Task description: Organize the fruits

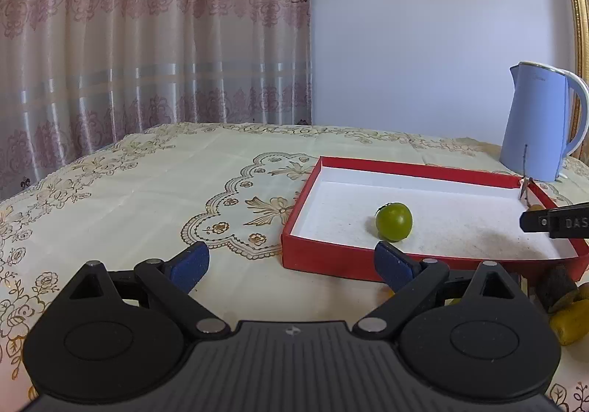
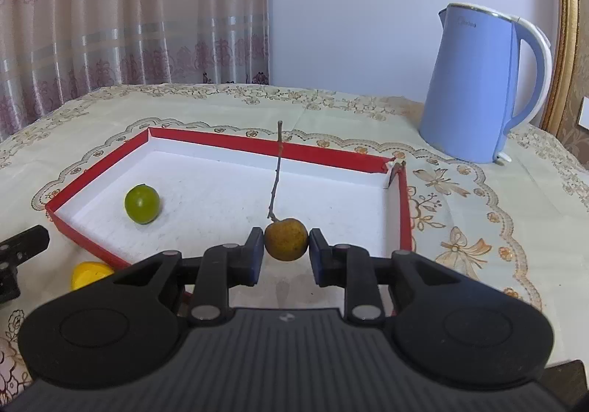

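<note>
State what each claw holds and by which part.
Right claw grips the brownish stemmed fruit by its round sides, stem free. Left claw is open, holding nothing.

The red box (image 2: 404, 198) looks like matt card, the kettle (image 2: 475, 88) smooth shiny plastic, the tablecloth (image 1: 147, 184) soft cloth.

White capitals "DAS", cut off by the picture's edge, stand on the black plastic finger of the right gripper (image 1: 556, 222); faint lettering near the rim of the pale blue electric kettle (image 2: 482, 88) is too small to read
</note>
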